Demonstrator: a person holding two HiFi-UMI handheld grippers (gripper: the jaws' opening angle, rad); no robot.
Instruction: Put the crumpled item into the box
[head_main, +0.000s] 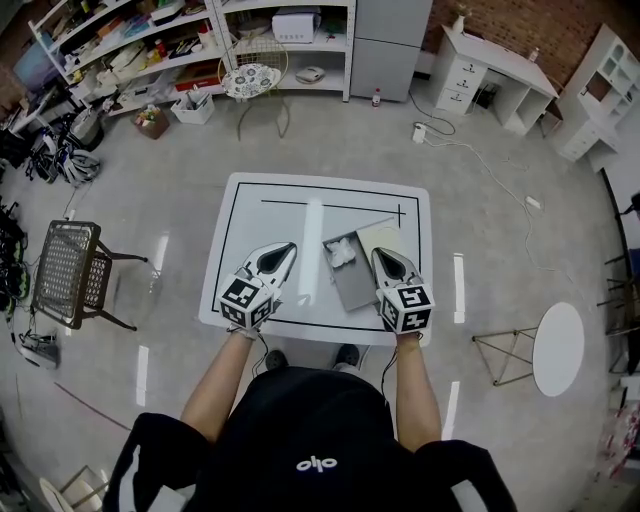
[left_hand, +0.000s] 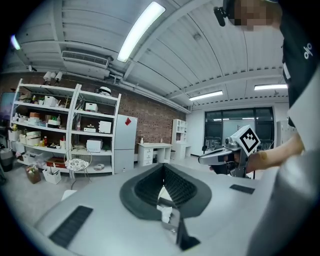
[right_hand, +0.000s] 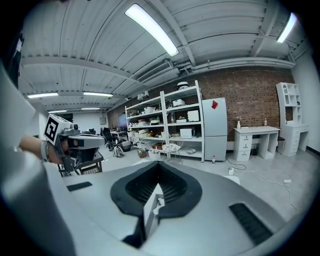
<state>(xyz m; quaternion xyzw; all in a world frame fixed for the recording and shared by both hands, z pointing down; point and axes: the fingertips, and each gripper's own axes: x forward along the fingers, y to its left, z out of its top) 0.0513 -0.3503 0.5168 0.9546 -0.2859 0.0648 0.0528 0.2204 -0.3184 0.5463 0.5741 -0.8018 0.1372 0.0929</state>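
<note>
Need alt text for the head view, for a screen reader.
Seen from above, a person holds a left gripper and a right gripper, both with jaws closed, over a white table, one on either side of an open grey box with a crumpled white item inside. Shelves and a desk stand along the far wall.
</note>
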